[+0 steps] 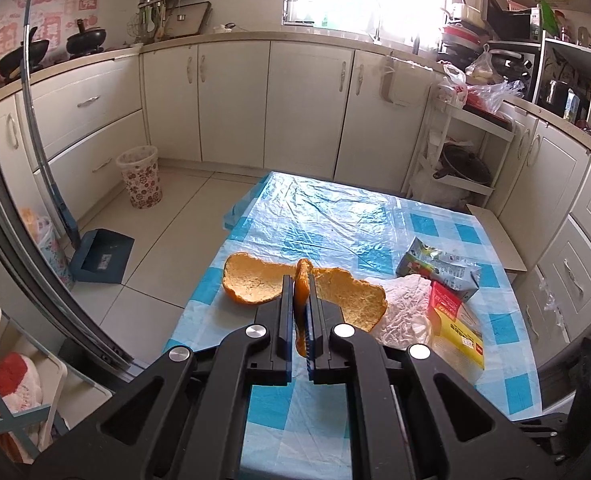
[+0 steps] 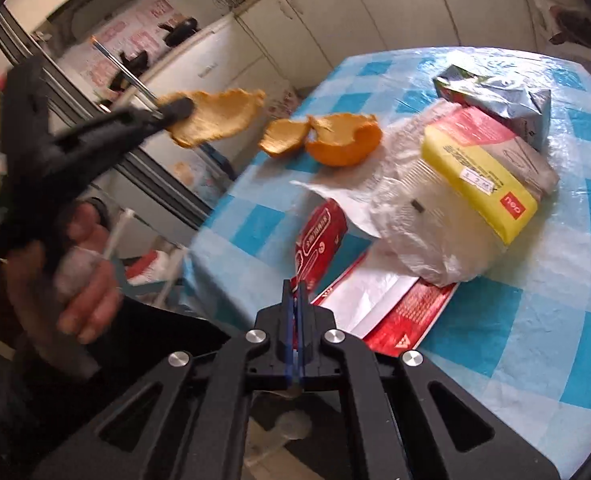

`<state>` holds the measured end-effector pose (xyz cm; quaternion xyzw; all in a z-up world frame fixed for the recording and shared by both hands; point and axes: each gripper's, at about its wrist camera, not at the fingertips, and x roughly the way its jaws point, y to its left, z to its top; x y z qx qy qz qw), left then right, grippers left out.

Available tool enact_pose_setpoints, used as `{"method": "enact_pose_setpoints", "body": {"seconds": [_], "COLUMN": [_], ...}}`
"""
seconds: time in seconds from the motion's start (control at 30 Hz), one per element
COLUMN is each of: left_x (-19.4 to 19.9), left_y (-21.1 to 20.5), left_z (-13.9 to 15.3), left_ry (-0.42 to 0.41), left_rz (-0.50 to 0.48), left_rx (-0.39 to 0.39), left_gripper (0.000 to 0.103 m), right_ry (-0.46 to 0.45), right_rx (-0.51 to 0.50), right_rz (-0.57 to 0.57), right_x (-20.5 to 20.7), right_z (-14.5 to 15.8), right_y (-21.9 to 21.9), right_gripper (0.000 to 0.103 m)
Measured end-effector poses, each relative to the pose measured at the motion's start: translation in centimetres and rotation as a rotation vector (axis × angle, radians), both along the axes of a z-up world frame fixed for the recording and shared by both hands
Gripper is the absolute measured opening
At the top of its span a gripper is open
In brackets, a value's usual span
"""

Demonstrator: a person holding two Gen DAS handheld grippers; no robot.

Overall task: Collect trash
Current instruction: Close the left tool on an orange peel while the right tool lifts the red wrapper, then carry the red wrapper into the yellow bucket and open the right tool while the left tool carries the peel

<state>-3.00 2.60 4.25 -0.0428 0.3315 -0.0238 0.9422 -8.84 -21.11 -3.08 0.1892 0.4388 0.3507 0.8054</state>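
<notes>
Orange peel strip point(image 1: 302, 304) sits edge-on between the left gripper point(image 1: 300, 280) fingers, so its shape is hard to read in the left wrist view; from the right wrist view it shows as a flat curved piece held up in the air, off the table. Fingertips of the left gripper hide its near end there. Right wrist view is motion-blurred on the left side: the person's hand point(image 2: 75, 264) on the left gripper's handle is smeared, background cabinets too.

Two more peel pieces point(image 2: 323, 138) lie on the blue-checked plastic tablecloth point(image 2: 515, 340), near the table's far-left edge. Beside them, a crumpled white plastic bag point(image 2: 423, 216) with a yellow box point(image 2: 483, 176) resting on top, and a silver-green carton point(image 2: 503, 100) just behind. Red packaging point(image 2: 399, 320) is partly buried under the bag, its lower end cut off by the right gripper point(image 2: 294, 296). Print on all packs is too small to read.

Floor beyond the table: patterned waste bin point(image 1: 140, 178) by the cabinets, blue dustpan point(image 1: 103, 258) nearer.

Left gripper: jaws clamped on the peel strip. Right gripper: jaws pressed together, nothing seen between them, tips over the red packaging's edge; whether they touch it, cannot tell.
</notes>
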Motion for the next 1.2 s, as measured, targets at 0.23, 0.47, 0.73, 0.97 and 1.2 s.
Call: {"method": "enact_pose_setpoints", "body": {"seconds": [0.23,0.47,0.73,0.97,1.2], "left_x": [-1.3,-2.7,-4.9,-5.7,-6.2], "left_y": [-3.1,-9.5,-18.8,-24.2,-27.3], "left_z": [1.0,1.9,0.5,-1.2,-2.3], "left_ry": [-0.044,-0.066,-0.033,0.005,0.042], "left_rz": [-0.081,-0.219,-0.395,-0.482,-0.531], "left_rx": [-0.008,-0.017,0.000,0.021,0.029], "left_gripper": [0.005,0.005,0.005,0.005,0.005], "right_ry": [-0.099,-0.203,-0.216,-0.046,0.123], "right_rx": [0.324,0.369,0.316,0.227,0.123], "right_rz": [-0.044,-0.328,-0.588,-0.745,-0.799], "right_x": [-2.1,-3.9,-5.0,-3.7,-2.1], "right_z": [5.9,9.4,7.9,2.0,-3.6], "right_y": [-7.1,-16.8,-24.9,-31.6,-33.7], "right_gripper": [0.002,0.002,0.002,0.002,0.002]}}
